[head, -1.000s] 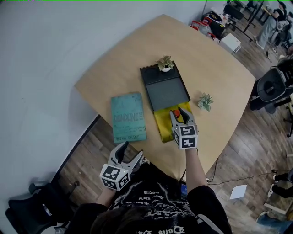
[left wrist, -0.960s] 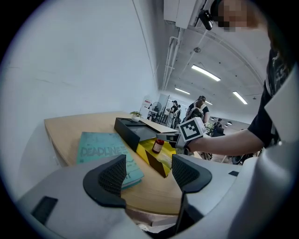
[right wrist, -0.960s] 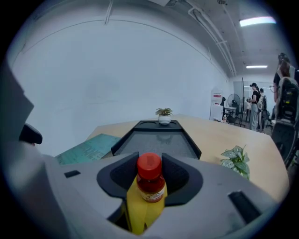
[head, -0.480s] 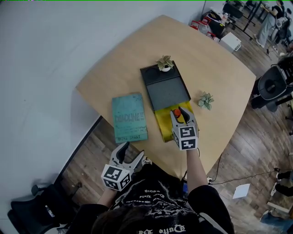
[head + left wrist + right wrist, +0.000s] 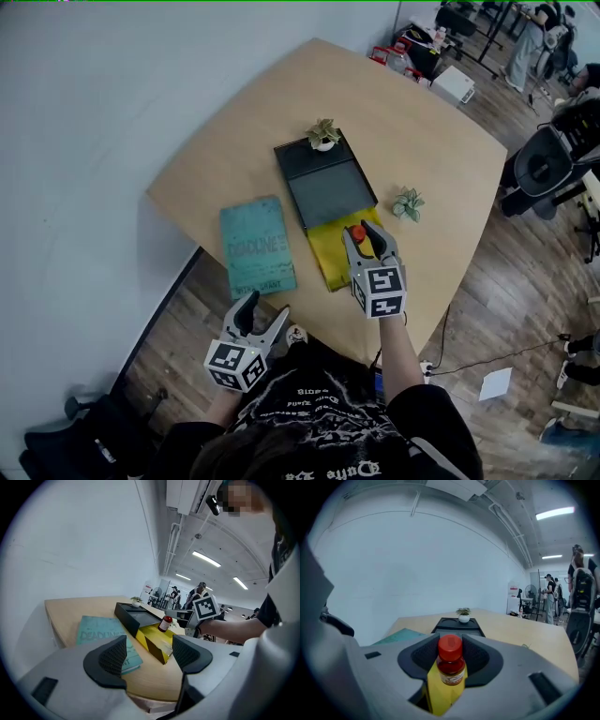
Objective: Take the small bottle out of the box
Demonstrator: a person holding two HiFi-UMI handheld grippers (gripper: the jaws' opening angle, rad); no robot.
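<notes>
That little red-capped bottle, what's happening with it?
A person holds a gripper in each hand. The right gripper is clamped on the small bottle, which is upright at the yellow, open part of the box on the table. The left gripper hangs open by the table's near edge, holding nothing.

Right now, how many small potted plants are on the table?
2: one potted plant on the black tray's far end, the other plant on the table right of the tray.
</notes>
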